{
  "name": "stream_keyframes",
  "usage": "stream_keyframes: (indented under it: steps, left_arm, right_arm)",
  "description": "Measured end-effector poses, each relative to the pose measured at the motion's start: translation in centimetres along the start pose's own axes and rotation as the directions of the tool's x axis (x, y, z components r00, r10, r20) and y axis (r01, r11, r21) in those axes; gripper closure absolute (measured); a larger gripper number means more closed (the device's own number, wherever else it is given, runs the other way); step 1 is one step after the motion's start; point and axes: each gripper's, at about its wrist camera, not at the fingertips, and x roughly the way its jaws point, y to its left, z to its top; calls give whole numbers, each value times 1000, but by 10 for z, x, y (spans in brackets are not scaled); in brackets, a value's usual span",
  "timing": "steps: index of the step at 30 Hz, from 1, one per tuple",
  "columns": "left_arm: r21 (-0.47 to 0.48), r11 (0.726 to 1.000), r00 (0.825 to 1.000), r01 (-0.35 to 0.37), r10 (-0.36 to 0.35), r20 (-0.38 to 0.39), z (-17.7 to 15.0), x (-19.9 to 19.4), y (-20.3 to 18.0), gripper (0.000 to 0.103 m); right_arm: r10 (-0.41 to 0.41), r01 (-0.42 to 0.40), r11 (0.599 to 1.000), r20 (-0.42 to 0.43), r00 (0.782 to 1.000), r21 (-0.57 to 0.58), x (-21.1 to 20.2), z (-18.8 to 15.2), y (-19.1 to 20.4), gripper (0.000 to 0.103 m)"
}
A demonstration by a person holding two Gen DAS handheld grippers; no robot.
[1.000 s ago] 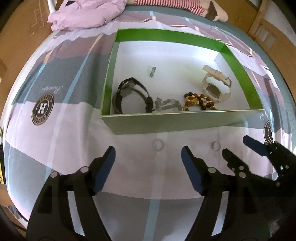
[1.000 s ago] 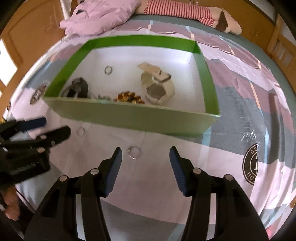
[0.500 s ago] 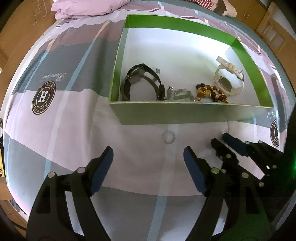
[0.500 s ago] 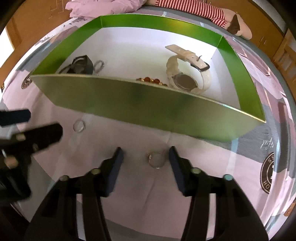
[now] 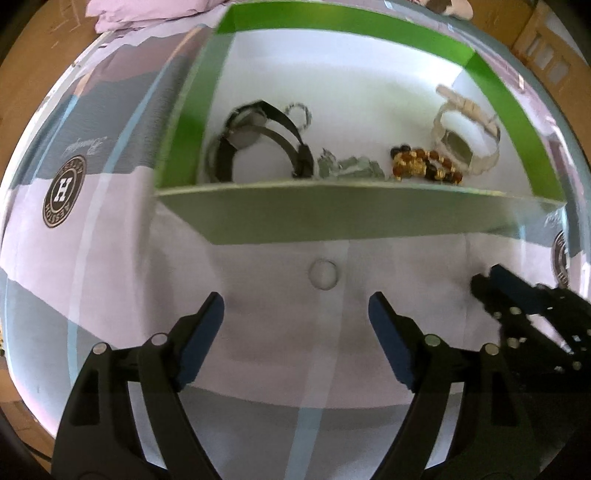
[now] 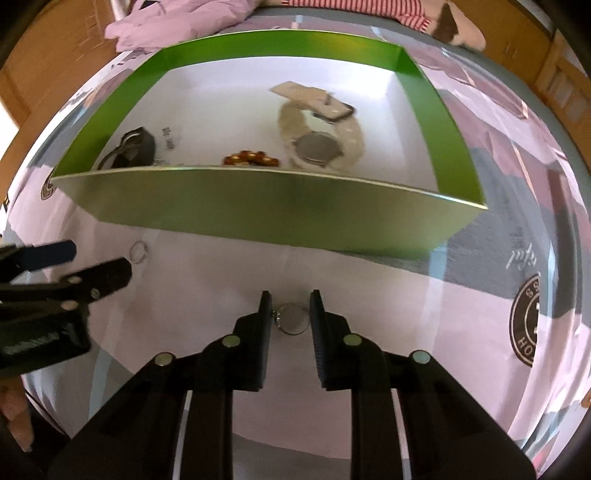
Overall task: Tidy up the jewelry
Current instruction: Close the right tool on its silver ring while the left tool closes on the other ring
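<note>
A green box on the bed holds a black watch, a cream watch, an amber bead bracelet and small pieces. Two silver rings lie on the sheet in front of it. My left gripper is open, with one ring just ahead of its fingertips. My right gripper has narrowed around the other ring, which lies between its fingers on the sheet; I see no clear contact. The left gripper also shows in the right wrist view, near its ring.
The bed sheet is lilac and grey with round logos. A crumpled lilac cloth and a striped soft toy lie beyond the box. Wooden furniture stands at the right.
Both grippers moved forward and lower toward the rings. My right gripper's fingers have closed in from wide open to a narrow gap around its ring. The left stays wide open.
</note>
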Motion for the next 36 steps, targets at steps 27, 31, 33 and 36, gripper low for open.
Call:
stream_keyframes:
  steps: [27, 31, 33, 36]
  left_arm:
    - [51, 998, 989, -28, 20, 143, -2, -30, -15, 84]
    - [60, 997, 983, -48, 37, 180, -4, -38, -19, 84]
    - [59, 997, 978, -54, 41, 204, -5, -45, -17, 84]
    - [57, 998, 965, -38, 22, 261, -5, -58, -15, 84]
  right_arm:
    - [2, -3, 1000, 46, 999, 12, -18, 1, -5, 82]
    - [6, -6, 1000, 41, 999, -1, -17, 2, 1, 82]
    - [3, -3, 1000, 43, 999, -3, -16, 2, 0, 82]
    - [10, -11, 1000, 81, 997, 11, -24, 3, -3, 82]
